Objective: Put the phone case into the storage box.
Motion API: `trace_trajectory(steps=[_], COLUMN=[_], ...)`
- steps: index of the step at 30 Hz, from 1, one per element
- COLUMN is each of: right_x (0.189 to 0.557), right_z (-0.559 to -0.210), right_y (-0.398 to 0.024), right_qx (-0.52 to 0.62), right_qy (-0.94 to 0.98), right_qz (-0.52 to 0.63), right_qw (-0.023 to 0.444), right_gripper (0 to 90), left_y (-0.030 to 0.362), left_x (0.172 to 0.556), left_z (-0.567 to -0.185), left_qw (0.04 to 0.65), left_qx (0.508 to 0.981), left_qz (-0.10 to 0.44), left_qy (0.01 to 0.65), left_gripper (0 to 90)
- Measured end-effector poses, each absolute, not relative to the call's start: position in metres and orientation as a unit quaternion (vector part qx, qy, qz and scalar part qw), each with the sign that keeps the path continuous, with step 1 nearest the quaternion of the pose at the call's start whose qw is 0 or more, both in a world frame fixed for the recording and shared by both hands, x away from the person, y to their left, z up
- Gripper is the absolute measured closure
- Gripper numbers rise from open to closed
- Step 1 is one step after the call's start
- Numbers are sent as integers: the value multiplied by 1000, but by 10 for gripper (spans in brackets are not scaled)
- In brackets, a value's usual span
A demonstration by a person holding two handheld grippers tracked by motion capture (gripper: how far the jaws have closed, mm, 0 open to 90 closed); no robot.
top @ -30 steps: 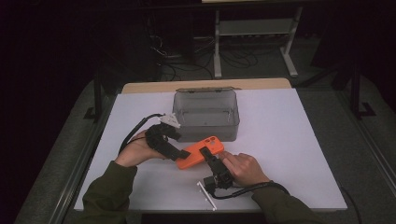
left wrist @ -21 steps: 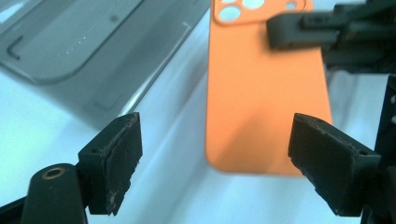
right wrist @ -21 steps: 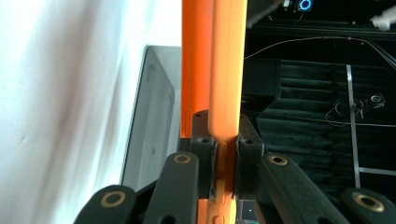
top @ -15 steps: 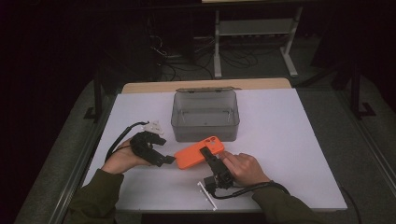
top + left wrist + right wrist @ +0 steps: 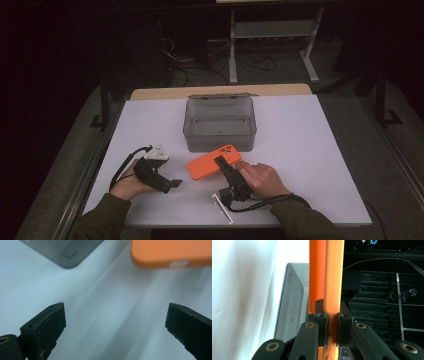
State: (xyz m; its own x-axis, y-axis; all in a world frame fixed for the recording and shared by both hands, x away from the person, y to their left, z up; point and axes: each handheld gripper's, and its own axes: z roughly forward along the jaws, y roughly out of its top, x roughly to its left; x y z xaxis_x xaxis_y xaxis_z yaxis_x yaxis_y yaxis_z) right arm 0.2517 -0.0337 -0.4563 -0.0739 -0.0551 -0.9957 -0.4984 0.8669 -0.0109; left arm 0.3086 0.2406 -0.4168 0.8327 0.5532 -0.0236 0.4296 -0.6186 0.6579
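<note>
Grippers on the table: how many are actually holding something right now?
1. The right gripper, near the table's front edge, is clamped on the orange phone case. The left gripper, to its left, has just opened its jaws and nothing is between them.

Grey open box (image 5: 220, 122) on white table (image 5: 310, 150); white stick (image 5: 221, 207) at near edge.

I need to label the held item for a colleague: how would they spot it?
On the white table, just in front of the grey bin, lies an orange phone case, pinched by the right gripper. It is the table's one bright orange thing.
</note>
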Motion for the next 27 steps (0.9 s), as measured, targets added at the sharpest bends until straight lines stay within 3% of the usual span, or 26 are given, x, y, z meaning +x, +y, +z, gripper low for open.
trace_trajectory(steps=[9, 27], right_x=[252, 252], right_z=[-455, -456], right_y=[-34, -34], right_qx=[-194, -187], right_qy=[712, 717], right_qz=[171, 174], right_qw=[653, 648], right_gripper=[807, 806], left_y=[245, 241], left_x=[295, 290], left_z=[-427, -436], left_qw=[377, 376], left_qx=[872, 874], left_qz=[117, 128], left_qy=[289, 280], left_gripper=[0, 0])
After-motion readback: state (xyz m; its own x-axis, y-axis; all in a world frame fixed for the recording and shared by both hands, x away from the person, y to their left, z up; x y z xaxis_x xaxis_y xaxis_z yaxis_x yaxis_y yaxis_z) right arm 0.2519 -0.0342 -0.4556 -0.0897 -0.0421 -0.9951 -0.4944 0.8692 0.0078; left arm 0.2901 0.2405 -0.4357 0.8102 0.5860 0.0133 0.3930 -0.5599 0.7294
